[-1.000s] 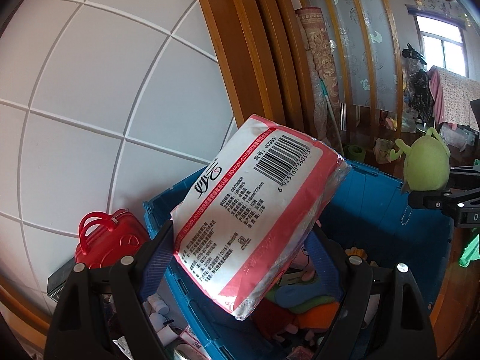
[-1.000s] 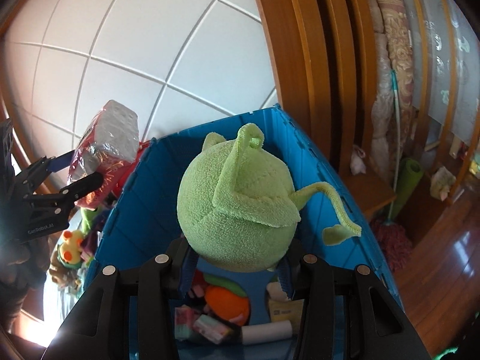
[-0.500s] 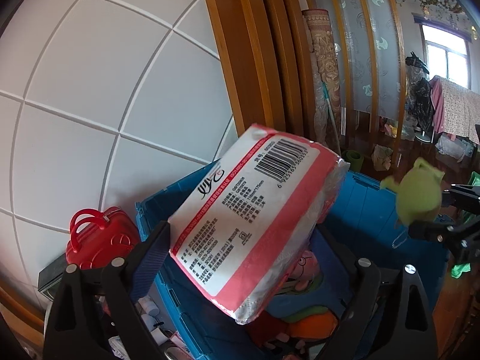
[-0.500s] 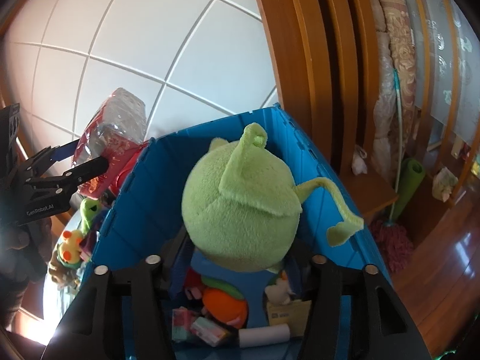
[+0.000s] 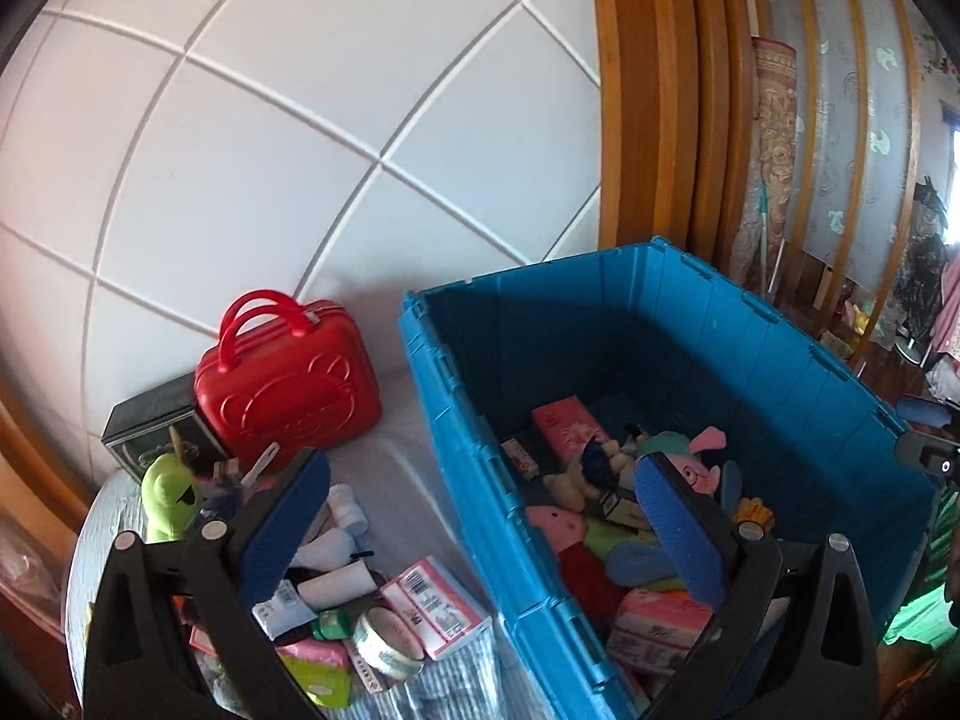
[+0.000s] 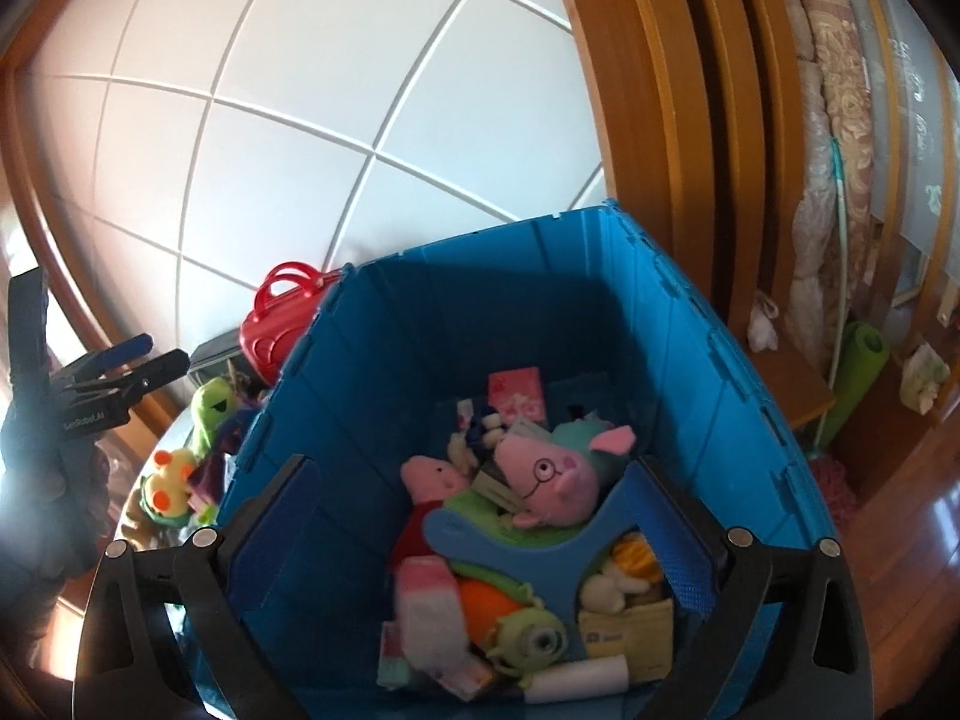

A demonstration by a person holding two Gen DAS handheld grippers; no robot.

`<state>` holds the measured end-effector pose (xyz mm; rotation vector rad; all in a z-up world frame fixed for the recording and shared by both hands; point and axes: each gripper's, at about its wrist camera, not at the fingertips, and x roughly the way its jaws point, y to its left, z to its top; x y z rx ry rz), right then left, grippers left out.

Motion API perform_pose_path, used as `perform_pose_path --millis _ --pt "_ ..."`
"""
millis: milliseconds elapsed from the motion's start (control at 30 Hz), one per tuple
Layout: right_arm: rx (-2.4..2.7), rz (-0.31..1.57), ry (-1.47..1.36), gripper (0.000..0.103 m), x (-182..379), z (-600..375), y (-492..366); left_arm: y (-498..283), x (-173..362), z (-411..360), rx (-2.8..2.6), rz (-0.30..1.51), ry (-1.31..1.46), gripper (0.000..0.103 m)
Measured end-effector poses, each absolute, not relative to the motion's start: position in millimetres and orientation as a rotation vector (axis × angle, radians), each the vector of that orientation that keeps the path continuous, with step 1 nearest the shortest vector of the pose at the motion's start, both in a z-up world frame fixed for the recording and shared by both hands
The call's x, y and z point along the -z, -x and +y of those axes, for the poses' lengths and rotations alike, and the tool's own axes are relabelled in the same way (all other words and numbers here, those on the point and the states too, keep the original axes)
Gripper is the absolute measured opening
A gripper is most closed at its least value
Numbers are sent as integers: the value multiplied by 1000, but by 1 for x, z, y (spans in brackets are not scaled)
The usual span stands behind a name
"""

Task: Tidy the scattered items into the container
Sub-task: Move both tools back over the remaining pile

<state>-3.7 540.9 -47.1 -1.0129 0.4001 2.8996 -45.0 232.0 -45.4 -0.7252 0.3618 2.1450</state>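
The blue crate (image 5: 600,330) (image 6: 480,312) stands on a round table against a white tiled wall and holds several toys and packs. My left gripper (image 5: 480,528) hangs open and empty over the crate's left wall, above the scattered items. The pink tissue pack (image 5: 654,630) (image 6: 429,606) lies in the crate, blurred in the right wrist view. Above the crate, my right gripper (image 6: 474,540) has its jaws opening with nothing between them. The green one-eyed plush (image 6: 528,642) rests among the toys below. Left of the crate lie a pink barcode pack (image 5: 432,606), a tape roll (image 5: 384,642) and a green plush (image 5: 168,498).
A red mini suitcase (image 5: 288,384) and a black box (image 5: 150,438) stand at the wall behind the scattered items. A pig plush (image 6: 552,474) tops the pile in the crate. A wooden door frame (image 6: 660,120), a rolled carpet (image 6: 840,120) and a green mat (image 6: 858,372) are right of the crate.
The left gripper let go of the pink tissue pack and swung left over the crate's wall. The right gripper opened and the green plush dropped into the crate.
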Motion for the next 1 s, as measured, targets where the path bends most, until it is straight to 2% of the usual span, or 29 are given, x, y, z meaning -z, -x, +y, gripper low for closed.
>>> perform_pose_path --millis 667,1000 --pt "-3105 209 1113 103 40 350 57 123 113 20 -2312 244 955 103" --pt "-3120 148 1270 103 73 207 98 197 191 -134 -2444 238 1168 103"
